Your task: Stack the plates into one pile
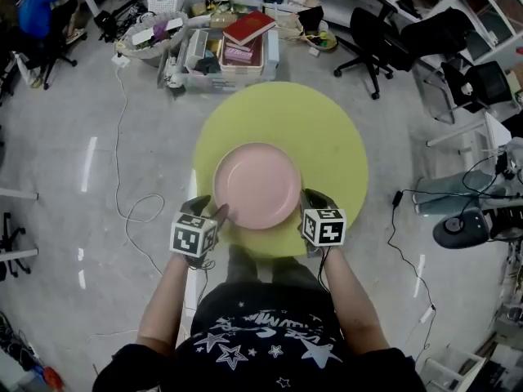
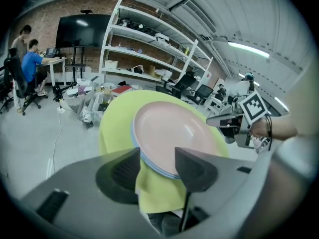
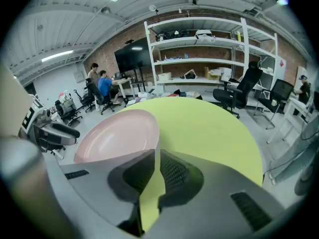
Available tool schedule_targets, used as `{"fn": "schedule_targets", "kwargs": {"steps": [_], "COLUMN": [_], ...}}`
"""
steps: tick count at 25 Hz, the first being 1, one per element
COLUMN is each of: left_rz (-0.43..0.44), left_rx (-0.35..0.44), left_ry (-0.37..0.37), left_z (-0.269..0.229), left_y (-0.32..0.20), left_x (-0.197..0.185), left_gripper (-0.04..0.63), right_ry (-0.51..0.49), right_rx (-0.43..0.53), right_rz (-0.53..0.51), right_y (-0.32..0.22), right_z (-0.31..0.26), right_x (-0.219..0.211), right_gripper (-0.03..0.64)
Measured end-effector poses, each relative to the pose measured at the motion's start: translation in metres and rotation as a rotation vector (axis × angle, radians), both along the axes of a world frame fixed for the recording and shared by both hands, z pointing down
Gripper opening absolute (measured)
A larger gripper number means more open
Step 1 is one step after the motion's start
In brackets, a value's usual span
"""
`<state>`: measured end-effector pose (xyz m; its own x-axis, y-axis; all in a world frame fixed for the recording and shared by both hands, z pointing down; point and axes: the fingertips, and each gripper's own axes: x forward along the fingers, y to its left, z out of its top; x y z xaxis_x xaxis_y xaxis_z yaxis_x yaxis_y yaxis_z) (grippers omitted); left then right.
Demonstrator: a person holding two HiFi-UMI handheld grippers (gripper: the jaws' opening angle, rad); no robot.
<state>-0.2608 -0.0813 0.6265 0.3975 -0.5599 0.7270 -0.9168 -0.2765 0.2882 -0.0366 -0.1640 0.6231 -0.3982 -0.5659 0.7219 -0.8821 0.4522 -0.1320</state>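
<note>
Left gripper [image 2: 157,156]: fingers released, jaws standing wide apart. The near rim of the plate pile [image 2: 169,133] shows in the gap between them, but neither pad presses on it. From the head view this gripper sits at the pile's left near edge, just beside it.

Right gripper [image 3: 155,153]: fingers drawn almost together, only a thin slit between the pads, and nothing in it (I see just yellow-green tabletop through the slit). It sits just off the pile's right side, apart from the rim.

Pile of plates: a pink plate [image 1: 257,184] on top, with thin blue rims [image 2: 142,158] of at least one more plate under it; I cannot count them. The pile rests flat on the near half of the round yellow-green table [image 1: 327,129], between the two grippers.

Beyond the table: plastic crates of books and clutter [image 1: 233,47] on the grey floor [image 1: 98,153], black office chairs [image 1: 372,35] to the right, white shelving [image 3: 209,54] against a brick wall, people seated at a desk [image 2: 30,59].
</note>
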Motion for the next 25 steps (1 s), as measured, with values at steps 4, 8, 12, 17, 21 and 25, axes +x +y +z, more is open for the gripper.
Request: {"fn": "schedule_targets", "kwargs": {"steps": [4,8,12,17,21,25], "left_rz": [-0.008,-0.065,-0.117,-0.149,-0.170,-0.187], "left_rx": [0.028,0.060,0.084,0.115,0.133,0.142], "left_ry": [-0.001,0.019,0.029,0.013,0.018,0.023], "left_z": [-0.014,-0.027,-0.039,-0.047,-0.055,-0.056], "left_y": [0.009,0.017,0.029,0.047,0.064,0.087], "left_x": [0.005,0.020,0.039,0.061,0.084,0.105], "left_gripper": [0.212,0.212,0.212,0.212,0.210,0.210], "right_ry": [-0.028,-0.052,-0.089,-0.138,-0.182,-0.221], "right_rx": [-0.007,0.039,0.068,0.094,0.090,0.080], "right_rz": [0.004,-0.020,-0.049,-0.078,-0.132,-0.190], "right_y": [0.012,0.012,0.018,0.034,0.048,0.068], "right_z": [-0.004,-0.021,-0.035,-0.043,-0.050,-0.053], "right_x": [0.000,0.007,0.021,0.037,0.044,0.050], "right_gripper": [0.031,0.031,0.030,0.029,0.029,0.023]}}
